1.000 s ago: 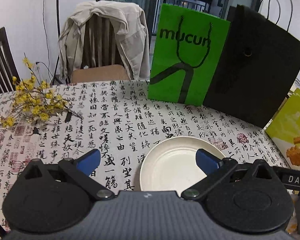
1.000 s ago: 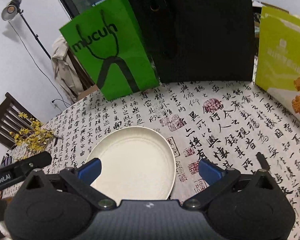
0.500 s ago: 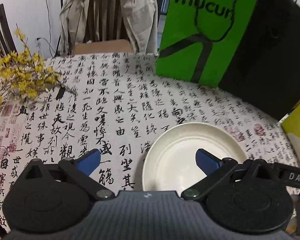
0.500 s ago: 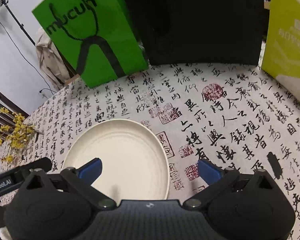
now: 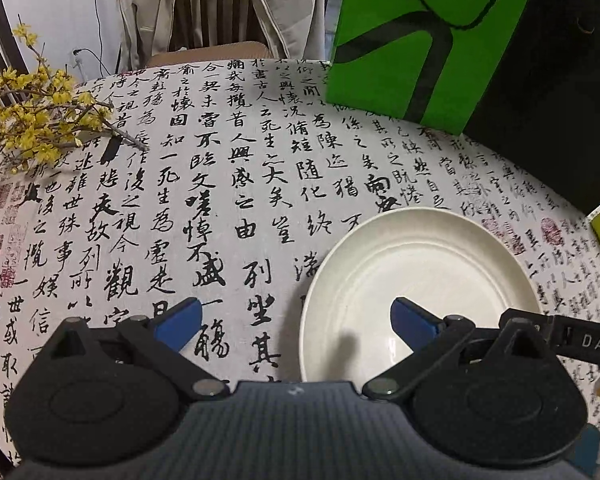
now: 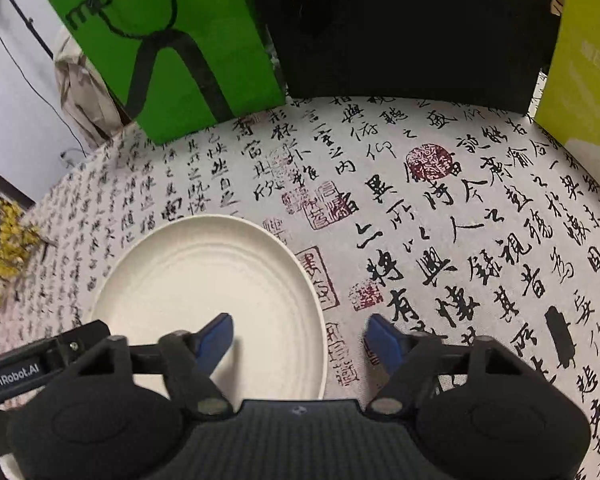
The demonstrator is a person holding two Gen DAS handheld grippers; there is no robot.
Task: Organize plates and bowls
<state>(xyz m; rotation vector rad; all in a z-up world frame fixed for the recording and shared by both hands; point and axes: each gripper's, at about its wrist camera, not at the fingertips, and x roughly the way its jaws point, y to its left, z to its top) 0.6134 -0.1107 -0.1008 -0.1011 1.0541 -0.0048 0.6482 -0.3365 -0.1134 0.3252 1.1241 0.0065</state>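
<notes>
Plate [image 5: 416,276] is the only dish in view: white, shallow, ringed inside, nothing in it. It lies flat on the tablecloth [image 5: 228,184].

Left tongs [image 5: 296,320]: spread wide, holding nothing. The right blue pad [image 5: 414,322] sits over the plate's inside, the left one over bare cloth, so the plate's left rim falls between the two pads. Can't tell whether the pad touches the plate.

Right tongs [image 6: 300,338]: also spread, a bit narrower, empty. The left pad [image 6: 216,338] is over the plate, the right pad over cloth, and the plate's right rim lies between them. Contact unclear here too.

So the plate sits between the two tools, right of the left tongs' centre and left of the right tongs' centre. Each tool's body shows at the edge of the other's view.

Surface: round table, cloth printed with black calligraphy and red seals. Yellow flower sprig [image 5: 32,120] lies far left of the left tongs.

Ahead of both tongs, standing at the table's far edge: green bag [image 6: 168,44], black bag [image 6: 408,28] touching its right side, yellow-green box [image 6: 584,60] further right.

Behind the table: chair with a beige jacket [image 5: 220,4] draped over it, white wall, cable hanging down.
</notes>
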